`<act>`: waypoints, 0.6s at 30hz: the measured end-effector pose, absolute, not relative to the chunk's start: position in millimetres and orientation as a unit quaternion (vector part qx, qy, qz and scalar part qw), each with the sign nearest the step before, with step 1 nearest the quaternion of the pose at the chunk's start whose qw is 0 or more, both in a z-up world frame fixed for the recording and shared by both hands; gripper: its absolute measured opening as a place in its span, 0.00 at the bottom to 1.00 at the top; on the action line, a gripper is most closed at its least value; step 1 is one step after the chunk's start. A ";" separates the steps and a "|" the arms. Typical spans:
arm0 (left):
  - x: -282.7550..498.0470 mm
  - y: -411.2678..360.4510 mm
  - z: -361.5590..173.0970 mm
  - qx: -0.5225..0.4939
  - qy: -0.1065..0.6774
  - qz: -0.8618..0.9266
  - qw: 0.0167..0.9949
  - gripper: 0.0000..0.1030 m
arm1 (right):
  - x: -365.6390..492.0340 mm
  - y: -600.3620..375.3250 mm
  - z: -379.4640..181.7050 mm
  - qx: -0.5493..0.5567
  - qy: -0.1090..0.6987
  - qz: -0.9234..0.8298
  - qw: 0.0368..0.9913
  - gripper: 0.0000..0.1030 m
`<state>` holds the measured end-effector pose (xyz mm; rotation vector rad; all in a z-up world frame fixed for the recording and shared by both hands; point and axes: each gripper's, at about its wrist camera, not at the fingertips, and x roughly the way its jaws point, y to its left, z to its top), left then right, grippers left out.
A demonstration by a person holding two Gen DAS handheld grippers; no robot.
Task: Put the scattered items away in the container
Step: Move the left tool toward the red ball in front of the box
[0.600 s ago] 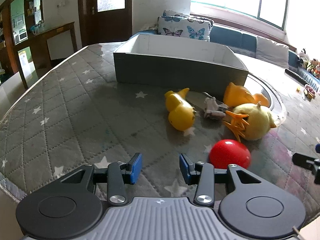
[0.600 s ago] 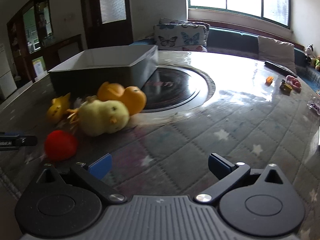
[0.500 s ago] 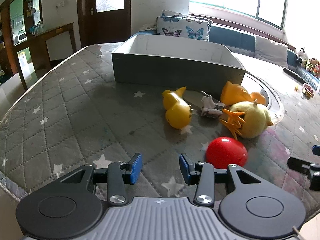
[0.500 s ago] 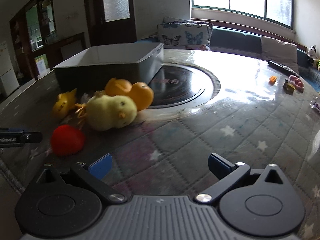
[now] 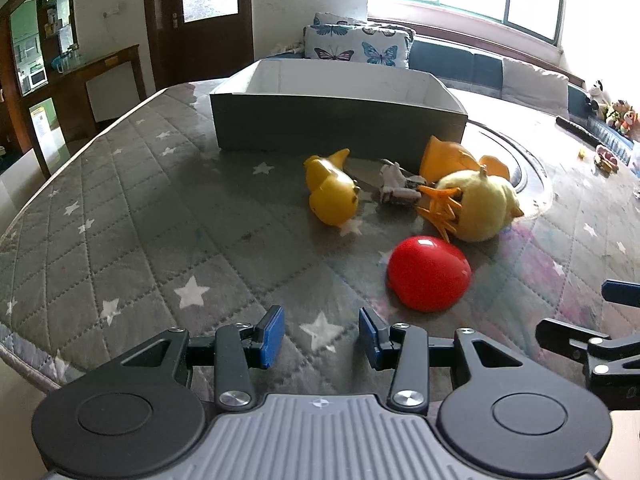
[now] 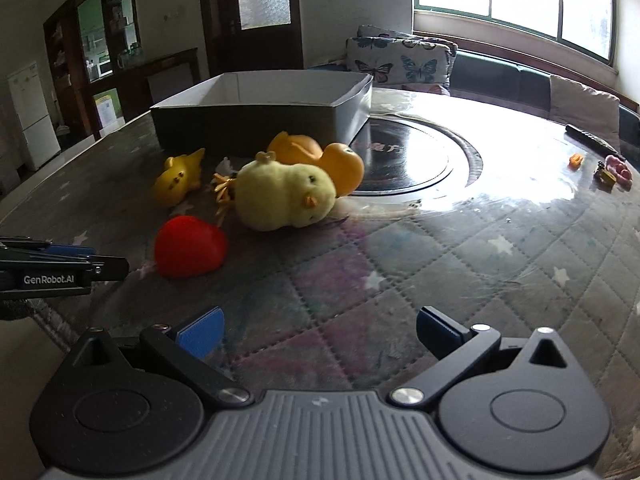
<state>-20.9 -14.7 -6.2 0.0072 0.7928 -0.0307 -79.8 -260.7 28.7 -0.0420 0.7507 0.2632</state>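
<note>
- Five toys are lying loose ahead of both jaws: red ball (image 5: 428, 273), plush chick (image 5: 482, 210), yellow duck (image 5: 331, 196), orange duck (image 5: 452, 156), small grey figure (image 5: 396, 189).
- Left gripper (image 5: 320, 336) is hovering with jaws partly open, empty, the ball just ahead-right, likely the nearest pick.
- Right gripper (image 6: 320, 330) is waiting with jaws wide, empty.
- Box (image 5: 340, 124) is sitting beyond the toys, apparently holding nothing.

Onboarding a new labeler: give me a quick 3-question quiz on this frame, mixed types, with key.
1. True or false: the fluffy chick already lies inside the grey box.
2. Which toy lies nearest the left gripper? A) red toy B) yellow rubber duck C) orange duck
3. Fill in: both the left gripper and the right gripper are ____ and hold nothing.

Key: 1 false; 2 A; 3 open.
</note>
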 end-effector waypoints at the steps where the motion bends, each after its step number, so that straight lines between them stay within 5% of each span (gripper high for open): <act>1: -21.6 -15.5 -6.3 0.004 0.387 -0.016 0.922 0.43 | -80.4 -260.0 28.5 -0.020 0.367 0.130 0.921 1.00; 18: -32.1 -23.6 -5.8 0.014 0.390 -0.016 0.921 0.43 | -90.9 -251.9 28.5 -0.024 0.377 0.154 0.913 1.00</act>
